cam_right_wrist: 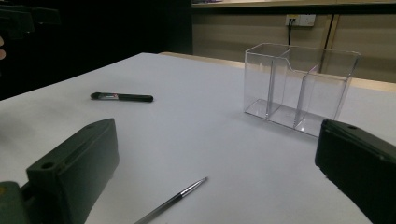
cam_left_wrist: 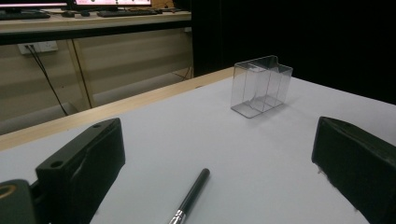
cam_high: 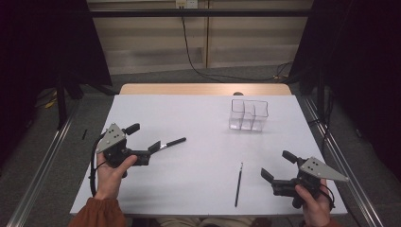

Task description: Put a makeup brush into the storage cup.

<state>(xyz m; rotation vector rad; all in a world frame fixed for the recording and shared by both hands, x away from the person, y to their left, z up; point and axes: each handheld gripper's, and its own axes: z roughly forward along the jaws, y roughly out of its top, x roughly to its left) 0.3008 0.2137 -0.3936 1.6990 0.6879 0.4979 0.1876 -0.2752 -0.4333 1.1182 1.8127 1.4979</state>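
So the tabletop (cam_high: 198, 189) has a clear divided organizer (cam_high: 249, 115) near its far right corner. The left gripper (cam_high: 144, 142) sits by the left edge, jaws wide, thick black brush (cam_high: 172, 142) lying just ahead between them, long axis along the reach. The right gripper (cam_high: 276, 165), jaws also wide and empty, is nearer the thin brush (cam_high: 239, 183), which lies by the near edge pointing front-to-back.

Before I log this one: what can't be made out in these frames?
- Thick brush: left gripper view, its bristle end is cut off by the bottom edge.
- Thin brush: high view, too small to tell its tip.
- Clear organizer: high view, transparent walls blur the divider layout.
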